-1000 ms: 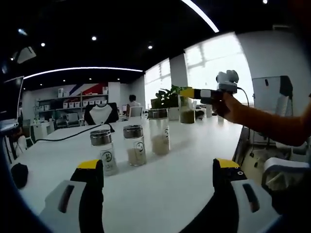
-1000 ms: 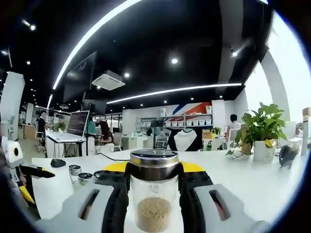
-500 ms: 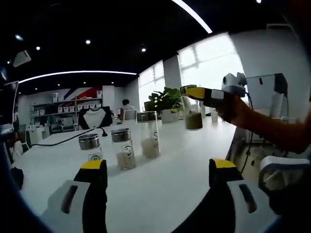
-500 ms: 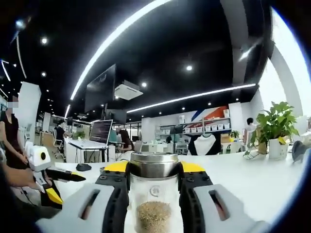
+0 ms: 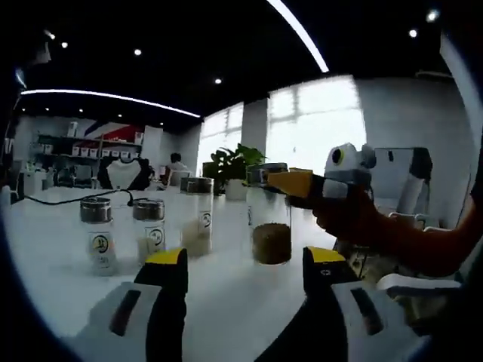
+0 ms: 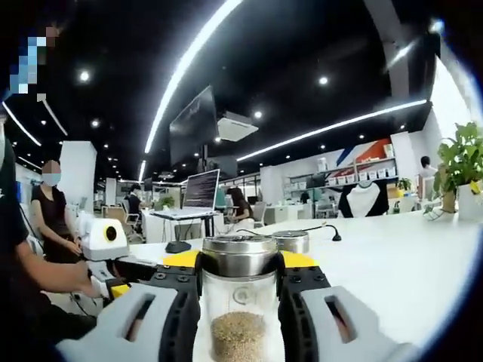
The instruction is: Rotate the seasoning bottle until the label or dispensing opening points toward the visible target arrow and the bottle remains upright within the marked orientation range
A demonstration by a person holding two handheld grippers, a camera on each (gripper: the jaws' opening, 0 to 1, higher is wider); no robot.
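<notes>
1. Jaws of the left tool (image 5: 243,265) rose from the bottom of the left gripper view, yellow-tipped and spread apart, with nothing between them.
2. Beyond them the white table (image 5: 45,249) carried three glass seasoning jars with metal lids: a leftmost jar (image 5: 98,234), a second jar (image 5: 150,229) just beside it, and a third jar (image 5: 198,216) a little farther back, all upright.
3. To the right of that row, the seasoning bottle (image 5: 270,219) stood upright, partly filled with brown granules, its base at or just above the table; whether it touched could not be told.
4. The right tool (image 5: 290,183) came in from the right of that view, held by a hand (image 5: 355,224), its yellow tip against the bottle's lid.
5. Behind the jars were a potted plant (image 5: 230,162) and bright windows (image 5: 313,117).
6. In the right gripper view, the right tool (image 6: 240,283) was clamped on the seasoning bottle (image 6: 239,302), one jaw on each side just below the metal lid (image 6: 239,255).
7. The bottle was upright there, with a small round mark on the glass facing the camera and granules at the bottom.
8. Another metal lid (image 6: 290,241) showed just behind it on the table (image 6: 392,256).
9. The left tool (image 6: 113,260) showed at the left, held by a hand (image 6: 68,279).
</notes>
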